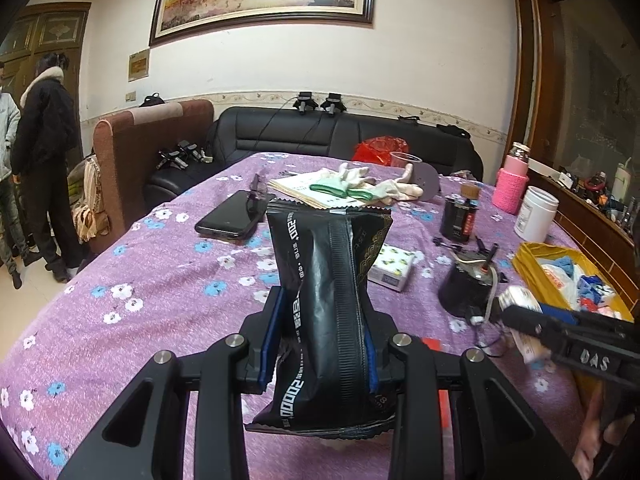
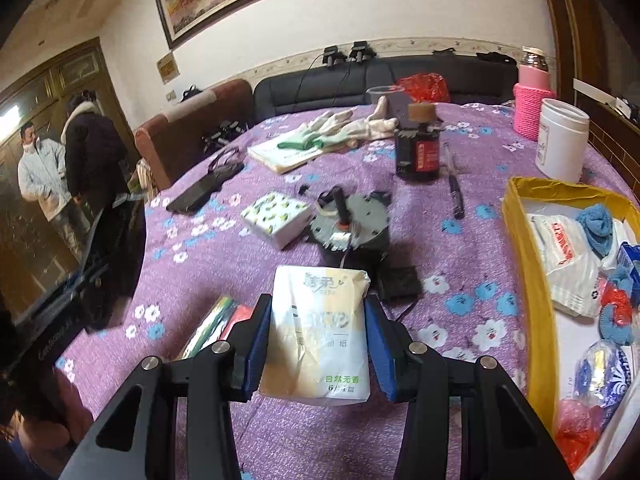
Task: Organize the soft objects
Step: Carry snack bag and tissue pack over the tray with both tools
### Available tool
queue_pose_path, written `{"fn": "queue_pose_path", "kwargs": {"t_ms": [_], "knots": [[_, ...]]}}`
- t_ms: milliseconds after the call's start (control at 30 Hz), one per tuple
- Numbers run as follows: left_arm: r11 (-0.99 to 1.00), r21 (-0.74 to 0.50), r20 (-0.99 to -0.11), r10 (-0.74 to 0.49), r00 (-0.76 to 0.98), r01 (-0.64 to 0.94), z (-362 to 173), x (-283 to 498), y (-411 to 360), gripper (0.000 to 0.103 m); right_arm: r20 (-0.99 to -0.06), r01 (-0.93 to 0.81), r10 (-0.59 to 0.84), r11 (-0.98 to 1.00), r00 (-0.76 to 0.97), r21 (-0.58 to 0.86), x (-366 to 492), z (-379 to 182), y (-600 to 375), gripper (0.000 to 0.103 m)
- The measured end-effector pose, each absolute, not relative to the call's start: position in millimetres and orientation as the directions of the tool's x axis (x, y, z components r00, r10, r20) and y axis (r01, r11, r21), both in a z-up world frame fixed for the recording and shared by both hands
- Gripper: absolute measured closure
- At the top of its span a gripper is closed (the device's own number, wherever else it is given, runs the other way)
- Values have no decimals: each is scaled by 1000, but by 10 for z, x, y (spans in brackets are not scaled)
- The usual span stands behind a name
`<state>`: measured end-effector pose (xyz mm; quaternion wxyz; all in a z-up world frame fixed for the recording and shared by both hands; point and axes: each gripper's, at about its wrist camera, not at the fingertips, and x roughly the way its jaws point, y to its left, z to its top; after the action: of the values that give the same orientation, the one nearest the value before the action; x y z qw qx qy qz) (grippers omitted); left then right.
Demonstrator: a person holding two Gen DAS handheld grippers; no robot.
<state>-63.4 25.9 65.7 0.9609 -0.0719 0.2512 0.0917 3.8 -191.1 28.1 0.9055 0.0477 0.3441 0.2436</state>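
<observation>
We list a left gripper at the lower centre of the left wrist view, its blue pads pinched tight on a black foil packet that stands upright between them, squeezed narrow at the waist, above the purple floral tablecloth. We list a right gripper at the lower centre of the right wrist view, clamped on a pale tissue pack with green print, held upright between the pads. At the right edge of that view we record a yellow box holding a white plastic bag, a blue knitted piece and red and blue soft items. Mid-frame we note a dark round motor part with a small patterned tissue packet just beside it on the left, and a dark bottle beyond. Toward the upper centre lie work gloves on a notebook; a black phone lies to the left. At the upper right stand a white jar and a pink-sleeved flask. A black sofa lies behind the table.
</observation>
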Motion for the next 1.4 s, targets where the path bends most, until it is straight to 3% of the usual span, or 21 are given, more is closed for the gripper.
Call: {"fn": "queue_pose_path", "kwargs": {"t_ms": [267,633,967,1267,1400], "knots": [[991,-98,-469,35,883,-91,987,-769,-219,71,-506,-358,470,882,723,307,-142,636,-2376,54],[963,-199,-532,-260,806,180,1128,-553,-1288,71,-467,-161,339,911,816,380,-387,775,-3627,54],[905,-282,-629,-424,652,317,833,-221,-2214,71,-573,22,203,932,794,362,-366,578,-4515,54],[895,-270,-715,-433,550,354,449,-80,-2669,71,-638,65,169,943,752,326,-170,351,-4535,54],[891,-249,-709,-435,555,380,422,-103,-2707,64,-648,72,162,945,744,320,-143,298,-4520,53]]}}
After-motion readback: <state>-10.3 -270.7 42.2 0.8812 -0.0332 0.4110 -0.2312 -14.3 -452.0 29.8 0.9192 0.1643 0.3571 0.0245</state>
